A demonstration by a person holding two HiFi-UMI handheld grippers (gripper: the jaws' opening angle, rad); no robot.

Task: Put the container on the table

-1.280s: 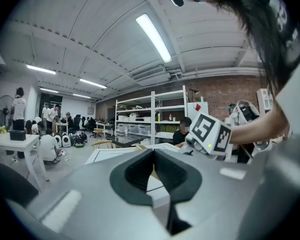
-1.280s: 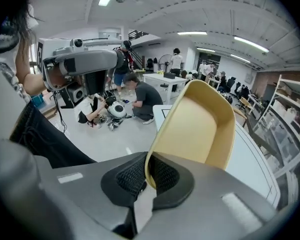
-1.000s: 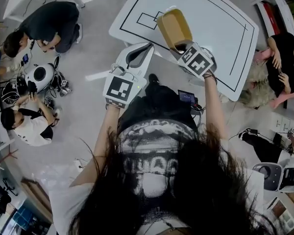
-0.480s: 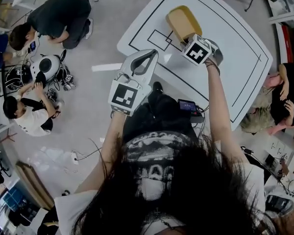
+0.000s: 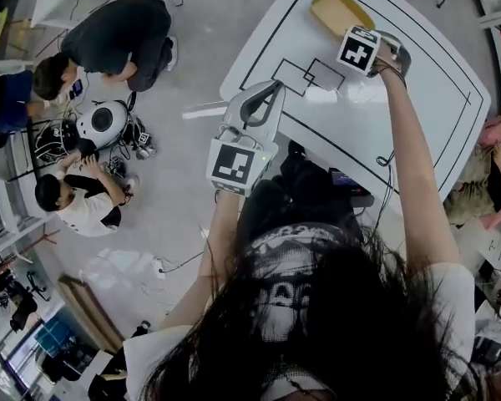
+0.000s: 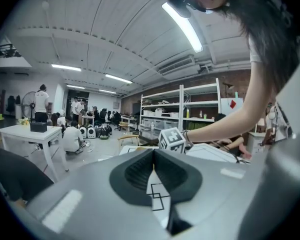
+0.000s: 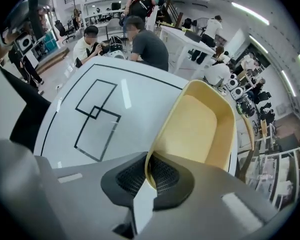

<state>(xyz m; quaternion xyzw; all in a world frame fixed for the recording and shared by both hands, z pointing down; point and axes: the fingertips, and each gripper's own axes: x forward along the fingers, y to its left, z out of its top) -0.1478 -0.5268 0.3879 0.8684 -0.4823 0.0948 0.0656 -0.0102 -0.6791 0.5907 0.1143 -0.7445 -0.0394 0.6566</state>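
Container (image 7: 200, 129): yellow, near rim pinched between closed jaws of right gripper (image 7: 149, 173). Left gripper (image 5: 265, 94) nearest, at table edge, jaws together, empty. Container farther out over white table (image 5: 417, 90), beyond black outlined squares (image 5: 309, 75); contact with tabletop unclear.

Long ceiling strip lights (image 6: 186, 28) keep the room evenly bright; the one at the top of my left gripper view is blown out to white, and pale glare streaks the white table (image 5: 426, 82) in the upper right of the head view. Both gripper views bow hard toward black corners. My hair (image 5: 317, 324) smears the bottom of the head view, and my left gripper (image 6: 152, 151) is soft near the lens.
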